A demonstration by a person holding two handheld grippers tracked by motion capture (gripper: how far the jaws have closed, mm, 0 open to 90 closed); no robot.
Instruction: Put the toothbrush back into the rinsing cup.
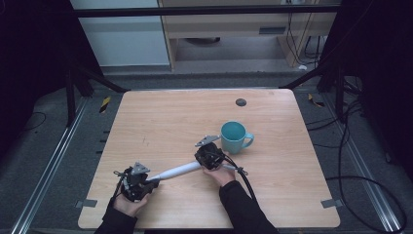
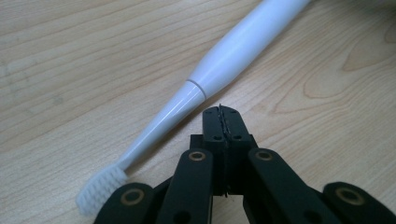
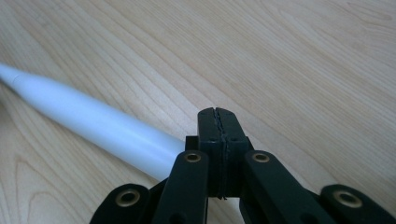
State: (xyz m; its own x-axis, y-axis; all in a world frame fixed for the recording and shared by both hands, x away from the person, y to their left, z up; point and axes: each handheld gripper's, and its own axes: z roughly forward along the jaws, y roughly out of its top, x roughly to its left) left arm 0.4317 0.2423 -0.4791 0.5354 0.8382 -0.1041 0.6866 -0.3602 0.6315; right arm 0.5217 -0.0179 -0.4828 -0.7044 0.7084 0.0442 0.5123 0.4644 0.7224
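A white electric toothbrush [image 1: 178, 171] lies flat on the wooden table [image 1: 160, 117], slanting between my two grippers. My left gripper [image 1: 146, 184] is near the table's front left, its jaws pressed together with nothing between them. In the left gripper view the left gripper [image 2: 221, 116] rests just right of the toothbrush neck [image 2: 173, 109], and the bristles [image 2: 100, 189] lie beside the jaw arms. My right gripper [image 1: 208, 155] is at the handle end, also shut and empty. In the right gripper view the right gripper [image 3: 217, 119] sits beside the toothbrush handle [image 3: 93, 126], which runs under its left arm.
A teal mug [image 1: 234, 136] stands upright just beyond and right of the right gripper, handle pointing right. A small dark disc [image 1: 240, 102] is set in the table near its far edge. Black cables trail from both grippers toward the front edge.
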